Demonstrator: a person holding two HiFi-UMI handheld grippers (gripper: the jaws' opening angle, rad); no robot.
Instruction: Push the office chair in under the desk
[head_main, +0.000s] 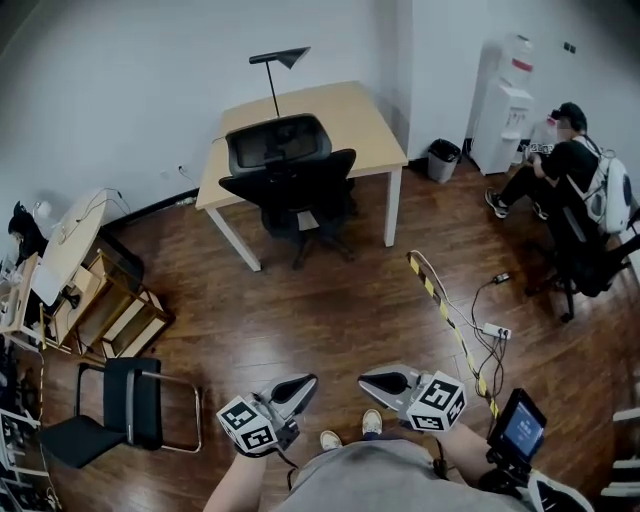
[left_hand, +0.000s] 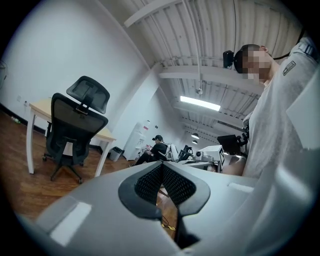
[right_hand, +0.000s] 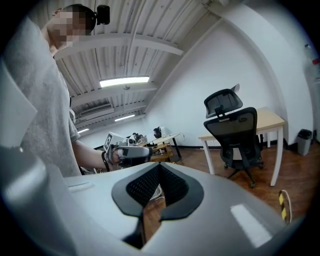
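While both claws hover low in the near foreground, the office chair (head_main: 287, 180) stands far off at the near edge of the desk (head_main: 350, 115), its backrest turned toward the person and its headrest overlapping the tabletop in the head view. The left gripper (head_main: 303, 385) is clenched, its mesh pads meeting with nothing between them. The right gripper (head_main: 372, 380) is likewise clenched and empty. Their tips point toward each other, near but not touching, and both are well apart from the chair. A black lamp (head_main: 277, 62) stands on the desk's far side. A yellow-and-black strip (head_main: 445, 310) crosses the wooden floor (head_main: 330, 310) at right, and a seated person (head_main: 565, 165) is at far right.
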